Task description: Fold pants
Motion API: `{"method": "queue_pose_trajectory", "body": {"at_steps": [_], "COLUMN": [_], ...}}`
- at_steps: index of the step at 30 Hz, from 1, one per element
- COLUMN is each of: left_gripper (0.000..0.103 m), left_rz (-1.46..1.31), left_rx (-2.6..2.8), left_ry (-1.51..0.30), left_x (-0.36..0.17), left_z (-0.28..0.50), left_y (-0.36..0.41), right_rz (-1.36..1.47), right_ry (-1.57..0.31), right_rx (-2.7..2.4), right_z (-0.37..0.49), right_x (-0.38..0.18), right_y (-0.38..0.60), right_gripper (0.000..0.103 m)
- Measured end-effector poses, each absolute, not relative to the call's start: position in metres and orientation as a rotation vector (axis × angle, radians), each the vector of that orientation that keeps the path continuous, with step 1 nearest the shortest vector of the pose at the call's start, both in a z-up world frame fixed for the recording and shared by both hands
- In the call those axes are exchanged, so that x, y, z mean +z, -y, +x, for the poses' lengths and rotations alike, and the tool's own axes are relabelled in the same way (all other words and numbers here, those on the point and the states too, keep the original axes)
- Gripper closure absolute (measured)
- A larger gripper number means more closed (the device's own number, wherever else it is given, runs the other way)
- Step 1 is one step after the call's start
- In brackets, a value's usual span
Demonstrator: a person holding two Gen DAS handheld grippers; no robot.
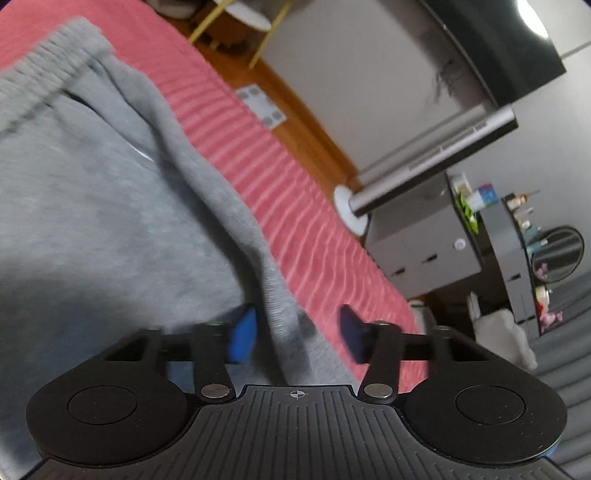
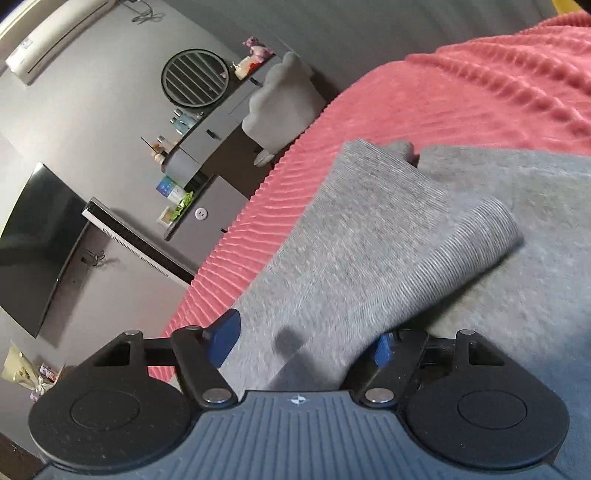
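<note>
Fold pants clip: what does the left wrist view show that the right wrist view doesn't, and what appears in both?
Left wrist only: the pants' elastic waistband, a strip of wooden floor, and the left gripper straddling a fabric ridge.
Right wrist only: a wall air conditioner, and the right gripper over a ribbed cuff.
Both: grey pants, coral bedspread, television, round mirror.

The pants [image 1: 92, 206] are grey, with a ribbed band at the top and ribbed cuffs [image 2: 476, 243]. The blanket [image 1: 258, 177] under them is pink-red with raised stripes. The tongs [image 1: 295, 334] are black with blue pads [image 1: 242, 336]. The other tongs [image 2: 301, 339] are black and blue too. The floor [image 1: 295, 99] is brown wood. The wall [image 2: 110, 110] is grey, the television [image 2: 33, 240] is black, and the drawers [image 1: 417, 236] are grey.
</note>
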State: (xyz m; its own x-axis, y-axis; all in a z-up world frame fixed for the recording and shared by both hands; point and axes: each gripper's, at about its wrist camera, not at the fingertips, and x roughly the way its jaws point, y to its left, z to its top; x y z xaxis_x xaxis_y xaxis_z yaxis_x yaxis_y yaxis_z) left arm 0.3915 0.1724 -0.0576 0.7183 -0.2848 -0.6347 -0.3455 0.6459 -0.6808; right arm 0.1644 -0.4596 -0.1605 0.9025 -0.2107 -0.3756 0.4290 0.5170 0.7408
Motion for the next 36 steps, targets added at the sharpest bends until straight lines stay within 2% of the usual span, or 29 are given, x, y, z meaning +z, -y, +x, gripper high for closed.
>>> {"method": "queue_pose_trajectory", "body": {"at_steps": [1,2,3,4,6,8,12,16,20,23,26,27,29,30,32,34,35,36], "left_gripper": [0.060,0.076,0.096,0.096,0.096,0.097,0.097,0.096,0.096,0.093,0.077,0.060,0.041,0.040,0.040,0.047,0.070,0.088], "left_rz": [-0.896,-0.894,-0.888,-0.878,-0.859,-0.832,-0.791,-0.744,-0.785,-0.763,-0.750,-0.779,-0.853,-0.876,-0.914,-0.936,-0.961,-0.971], "left_rx": [0.023,0.019,0.025,0.034,0.032,0.001,-0.100,-0.177,-0.149,-0.089,0.021,0.045,0.110,0.128,0.186,0.197,0.218,0.218], "left_ry": [-0.808,-0.833,-0.848,-0.863,-0.831,-0.782,-0.675,-0.594,-0.642,-0.758,-0.809,-0.799,-0.767,-0.748,-0.741,-0.773,-0.807,-0.809], "left_x": [-0.060,-0.064,-0.066,-0.068,-0.060,-0.040,0.012,0.044,0.019,-0.021,-0.046,-0.051,-0.056,-0.058,-0.062,-0.072,-0.078,-0.080], "left_z": [0.398,0.404,0.405,0.406,0.394,0.372,0.302,0.184,0.077,0.047,0.052,0.052,0.059,0.059,0.070,0.078,0.085,0.086], "left_y": [-0.172,-0.169,-0.168,-0.166,-0.163,-0.162,-0.170,-0.175,-0.176,-0.173,-0.179,-0.185,-0.200,-0.206,-0.213,-0.227,-0.231,-0.234], "right_rz": [0.965,0.988,1.020,1.047,1.068,1.078,1.111,1.066,0.933,0.880,0.919,0.956,1.029,1.054,1.082,1.096,1.098,1.089], "right_ry": [-0.240,-0.238,-0.240,-0.241,-0.230,-0.208,-0.164,-0.129,-0.145,-0.244,-0.399,-0.451,-0.514,-0.517,-0.492,-0.479,-0.482,-0.494], "right_rx": [-0.392,-0.387,-0.380,-0.384,-0.384,-0.374,-0.313,-0.294,-0.348,-0.413,-0.482,-0.494,-0.497,-0.484,-0.469,-0.461,-0.450,-0.449], "right_z": [0.164,0.165,0.166,0.162,0.160,0.154,0.133,0.088,0.023,-0.005,-0.004,-0.002,0.001,0.002,0.003,0.006,0.009,0.012], "right_x": [-0.161,-0.164,-0.168,-0.172,-0.174,-0.166,-0.131,-0.082,-0.054,-0.066,-0.103,-0.117,-0.138,-0.145,-0.150,-0.150,-0.149,-0.147], "right_y": [0.462,0.466,0.469,0.470,0.470,0.469,0.477,0.494,0.503,0.506,0.515,0.518,0.520,0.519,0.516,0.515,0.516,0.515], "right_gripper": [0.060,0.069,0.083,0.089,0.091,0.097,0.098,0.098,0.098,0.098,0.097,0.093,0.087,0.084,0.078,0.078,0.077,0.080]}}
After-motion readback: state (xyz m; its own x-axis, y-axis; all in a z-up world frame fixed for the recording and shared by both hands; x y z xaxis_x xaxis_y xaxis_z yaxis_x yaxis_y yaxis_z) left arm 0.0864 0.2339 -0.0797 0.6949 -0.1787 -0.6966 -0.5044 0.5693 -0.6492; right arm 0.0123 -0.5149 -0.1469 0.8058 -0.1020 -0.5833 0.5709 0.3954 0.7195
